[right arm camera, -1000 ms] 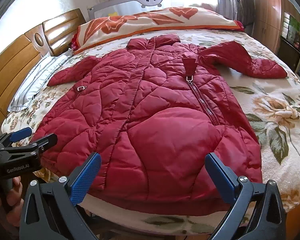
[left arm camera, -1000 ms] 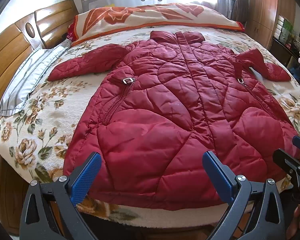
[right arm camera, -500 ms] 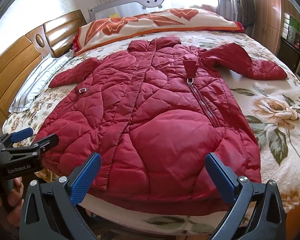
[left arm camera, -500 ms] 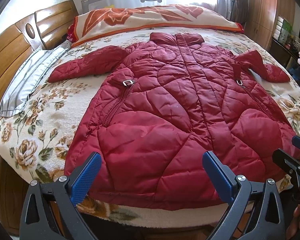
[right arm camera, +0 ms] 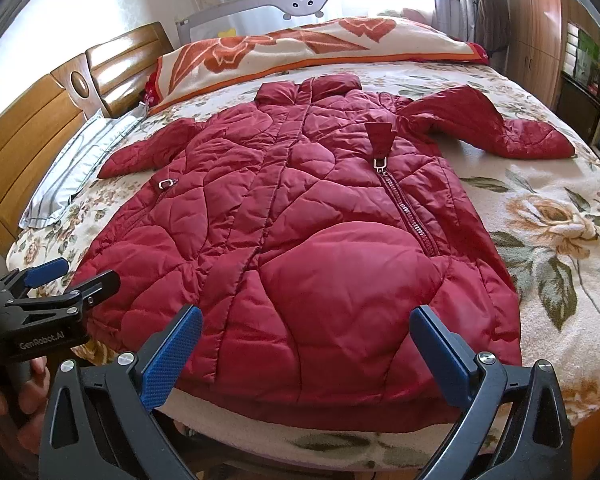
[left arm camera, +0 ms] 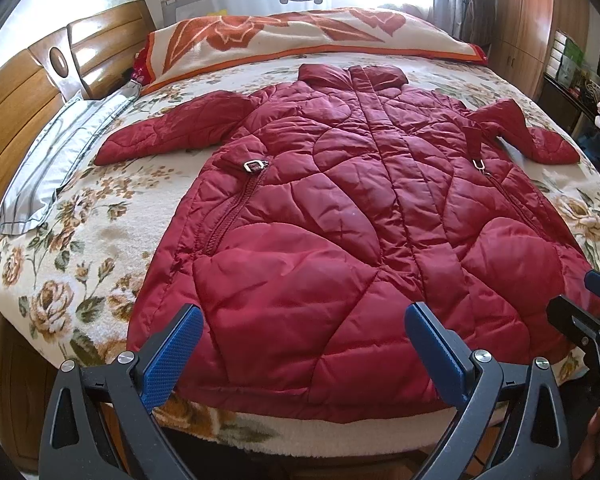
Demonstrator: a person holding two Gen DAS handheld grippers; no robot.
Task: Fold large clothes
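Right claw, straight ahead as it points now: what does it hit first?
Most likely the hem of the red coat, lying flat on the bed. The right claw is open and empty, with the hem spanning the gap between its tips. Depth is hard to judge in the fisheye.

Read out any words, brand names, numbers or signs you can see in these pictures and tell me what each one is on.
"GenRobot.AI": white lettering on the black body of the left gripper, seen in the right wrist view.
Items on the shelves by the wardrobe: too small and blurred to read.
Red coat, floral blanket and right gripper: no readable text.
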